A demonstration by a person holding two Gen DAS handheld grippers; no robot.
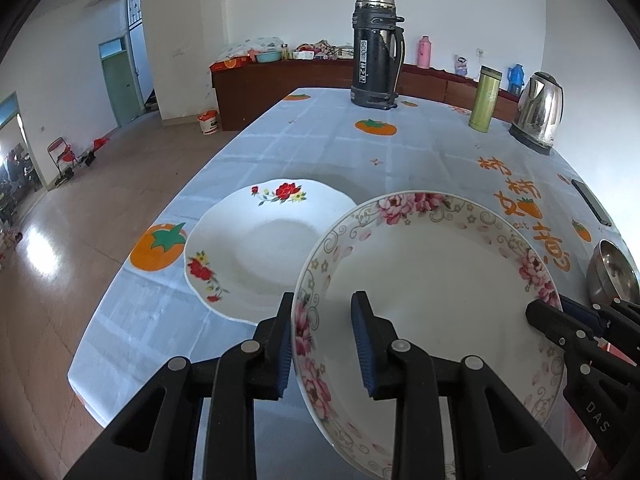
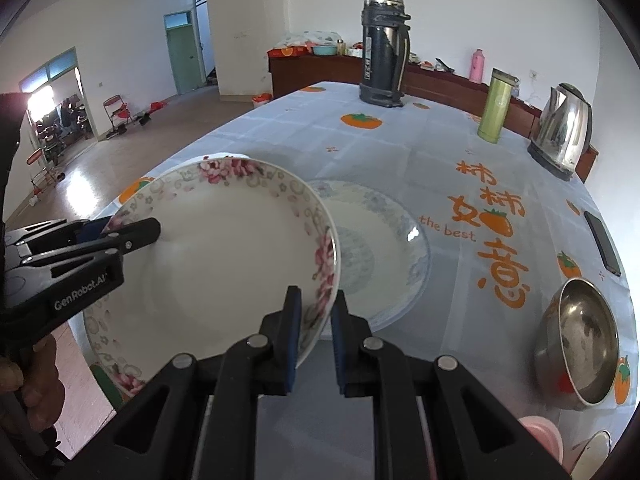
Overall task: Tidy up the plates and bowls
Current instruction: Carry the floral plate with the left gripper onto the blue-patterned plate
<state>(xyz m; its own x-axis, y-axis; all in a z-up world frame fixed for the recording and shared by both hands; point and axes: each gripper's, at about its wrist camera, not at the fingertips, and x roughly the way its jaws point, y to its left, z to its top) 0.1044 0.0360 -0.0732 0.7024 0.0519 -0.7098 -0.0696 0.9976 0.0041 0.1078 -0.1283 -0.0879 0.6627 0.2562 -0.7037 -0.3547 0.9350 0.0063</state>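
Pink-flower plate (image 1: pixel 432 280) held up over the table (image 1: pixel 320 148), tilted, gripped from both sides. Left gripper (image 1: pixel 324 336) clamped on its left rim, right gripper (image 2: pixel 316 328) clamped on its right rim. Red-flower plate (image 1: pixel 260 240) sits on the table just left of it, empty. Blue-rim plate (image 2: pixel 384 248) lies under/right of it, empty. Steel bowl (image 2: pixel 580 340) well right of it, empty.

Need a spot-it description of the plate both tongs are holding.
On the persimmon-print tablecloth, look at the near end, ahead of the tall black flask. The held plate hangs tilted between the left tongs and right tongs. Its rim has pink peonies and grey scrolls, unlike the red-flowered plate beside it.
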